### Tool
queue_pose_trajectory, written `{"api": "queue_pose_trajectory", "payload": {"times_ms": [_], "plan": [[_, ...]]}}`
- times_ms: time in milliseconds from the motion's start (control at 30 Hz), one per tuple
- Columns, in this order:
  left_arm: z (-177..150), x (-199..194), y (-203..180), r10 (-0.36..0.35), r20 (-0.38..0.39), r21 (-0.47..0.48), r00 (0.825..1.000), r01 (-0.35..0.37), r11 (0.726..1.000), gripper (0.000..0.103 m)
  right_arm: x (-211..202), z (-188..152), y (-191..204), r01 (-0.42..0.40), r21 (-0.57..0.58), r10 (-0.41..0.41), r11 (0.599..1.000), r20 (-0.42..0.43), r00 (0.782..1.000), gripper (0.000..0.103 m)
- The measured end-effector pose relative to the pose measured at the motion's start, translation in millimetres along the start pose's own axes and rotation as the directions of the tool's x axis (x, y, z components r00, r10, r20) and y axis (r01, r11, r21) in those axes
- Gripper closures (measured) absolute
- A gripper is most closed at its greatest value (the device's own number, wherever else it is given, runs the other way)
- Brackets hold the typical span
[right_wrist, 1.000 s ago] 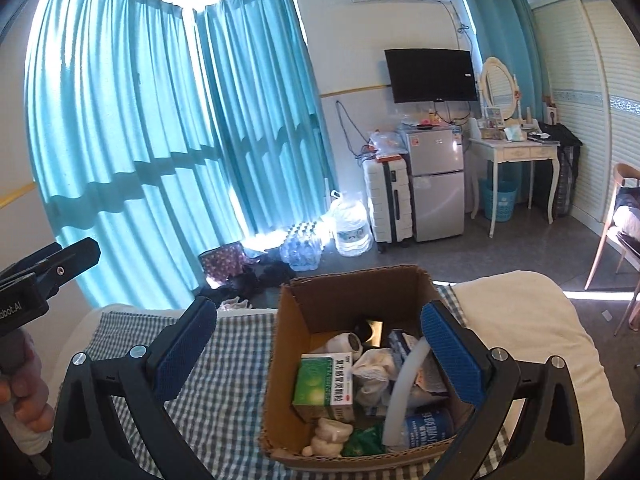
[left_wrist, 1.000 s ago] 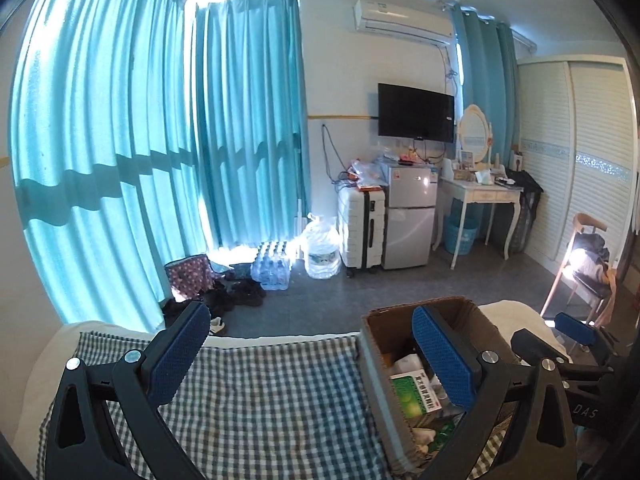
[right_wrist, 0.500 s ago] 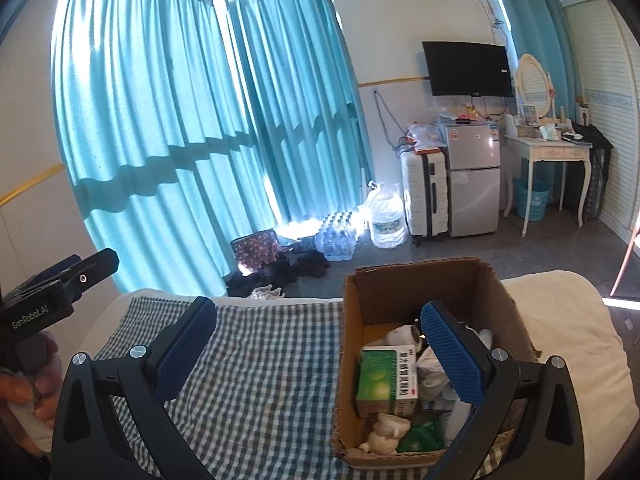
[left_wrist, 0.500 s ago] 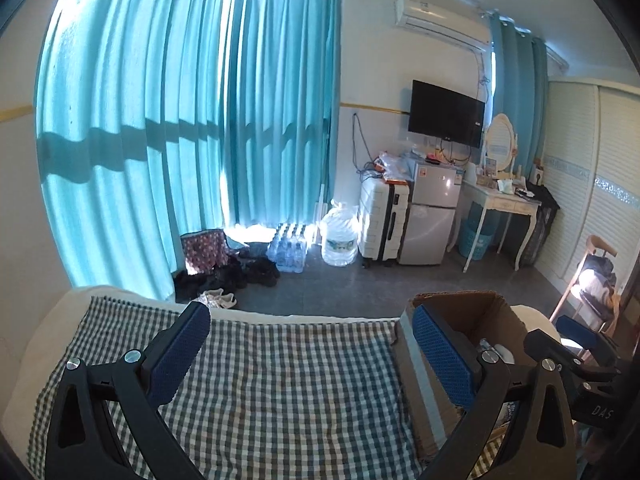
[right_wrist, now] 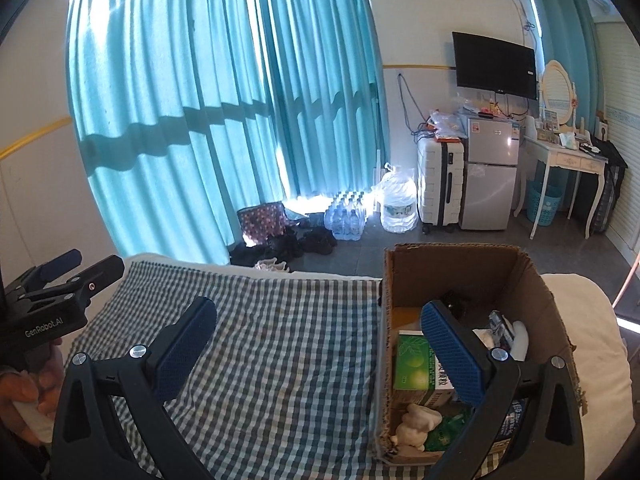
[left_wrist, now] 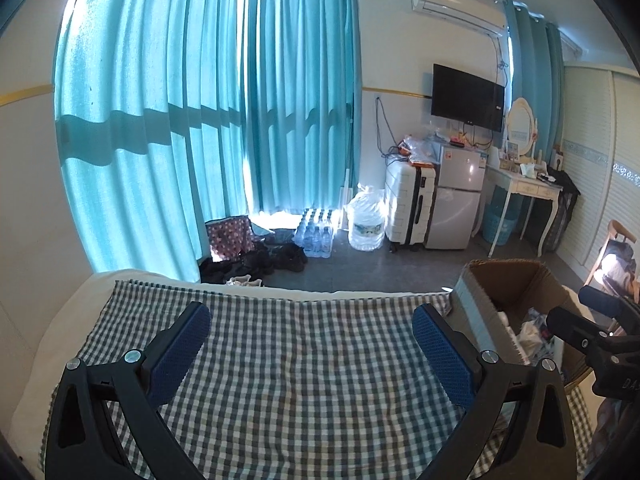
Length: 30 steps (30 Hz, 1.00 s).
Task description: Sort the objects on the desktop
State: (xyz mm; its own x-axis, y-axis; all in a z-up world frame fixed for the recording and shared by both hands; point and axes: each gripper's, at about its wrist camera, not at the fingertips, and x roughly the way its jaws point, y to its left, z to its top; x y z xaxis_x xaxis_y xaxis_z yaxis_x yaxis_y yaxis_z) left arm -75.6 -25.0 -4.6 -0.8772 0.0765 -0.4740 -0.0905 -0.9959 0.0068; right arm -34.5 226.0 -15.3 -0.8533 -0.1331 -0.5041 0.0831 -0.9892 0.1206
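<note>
Cardboard box is your landmark: it sits open-topped on the checked cloth, toward the right end, and it holds everything you have to sort. Both claws are wide apart and carry nothing. Your left gripper hovers over bare cloth to the left of the box; your right gripper straddles the box's left wall, one pad over the cloth, the other over the contents. Inside the box, near the left wall, a green carton stands up, probably light and stiff, so pinch its flat faces, not the corners, or it may crush. In front of it, at the near wall, lies a small white figure; material unclear, treat it as fragile and take it across the body. Green crinkly packaging beside that looks soft and slippery, so grab a fold. Further right in the box are white wads and packets, too jumbled to name. The box itself looks light and may slide on the cloth, so lift items straight up.
</note>
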Motion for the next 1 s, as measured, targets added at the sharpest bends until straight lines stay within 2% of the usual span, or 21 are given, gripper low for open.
{"api": "queue_pose_trajectory", "payload": {"times_ms": [267,533,700,1000], "plan": [[-23.9,18.0,26.3,0.008,-0.019,-0.032,1.000,-0.009,0.999,0.000,20.5,-7.4,27.0,-0.020,-0.011,0.020,1.000,-0.028,0.999,0.000],[-60.7,39.3,48.1,0.011,-0.057,-0.073,0.998,-0.015,0.997,0.000,35.1,-19.3,46.7,0.014,-0.042,-0.016,0.999,-0.033,0.999,0.000],[-67.8,43.6,55.5,0.015,-0.059,-0.096,0.998,-0.021,0.995,0.000,43.1,-27.2,55.9,0.028,-0.052,-0.030,0.998,-0.033,0.999,0.000],[-79.7,51.8,58.8,0.015,-0.070,-0.080,0.997,-0.021,0.997,0.000,56.3,-36.6,62.6,0.041,-0.063,-0.045,0.997,-0.060,0.997,0.000]]}}
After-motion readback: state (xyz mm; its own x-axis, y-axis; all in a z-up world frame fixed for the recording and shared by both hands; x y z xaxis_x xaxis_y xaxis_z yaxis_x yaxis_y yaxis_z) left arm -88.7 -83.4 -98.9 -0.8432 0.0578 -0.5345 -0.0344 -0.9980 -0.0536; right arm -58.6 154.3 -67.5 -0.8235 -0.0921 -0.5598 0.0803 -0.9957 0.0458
